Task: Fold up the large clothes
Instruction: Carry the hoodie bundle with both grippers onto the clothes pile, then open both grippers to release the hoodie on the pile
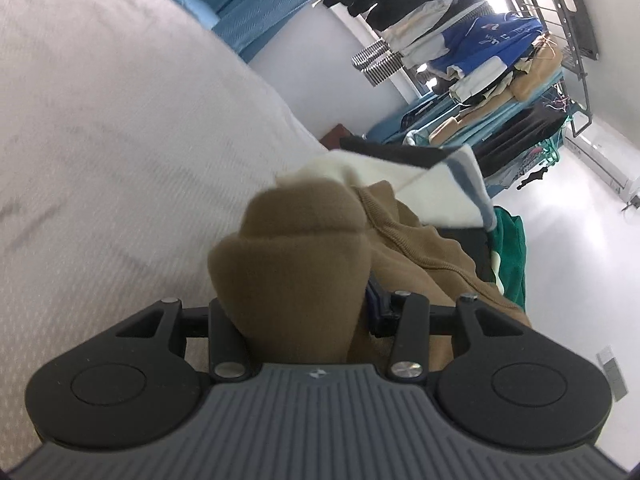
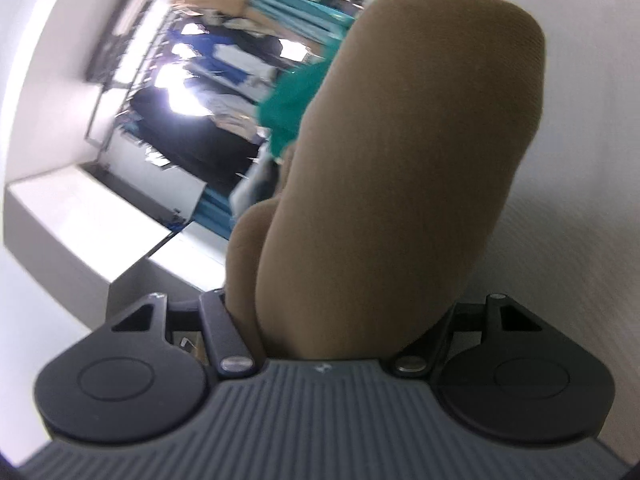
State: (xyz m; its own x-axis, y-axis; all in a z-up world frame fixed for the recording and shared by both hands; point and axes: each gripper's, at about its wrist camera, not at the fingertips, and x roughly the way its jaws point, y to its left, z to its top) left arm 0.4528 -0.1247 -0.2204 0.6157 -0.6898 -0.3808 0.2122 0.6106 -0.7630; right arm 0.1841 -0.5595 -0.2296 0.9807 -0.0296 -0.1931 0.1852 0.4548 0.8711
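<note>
You hold a tan garment in both grippers.
Left wrist view: your left gripper grips bunched tan garment over the white bed. Right wrist view: your right gripper clamps the garment's thick fold, bed to the right.

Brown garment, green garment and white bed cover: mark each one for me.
brown garment (image 2: pixel 400 168), right wrist view, on the broad bulging fold ahead of the fingers.
green garment (image 1: pixel 510 252), left wrist view, on its hanging edge.
white bed cover (image 1: pixel 120 140), left wrist view, on its bare textured surface.
</note>
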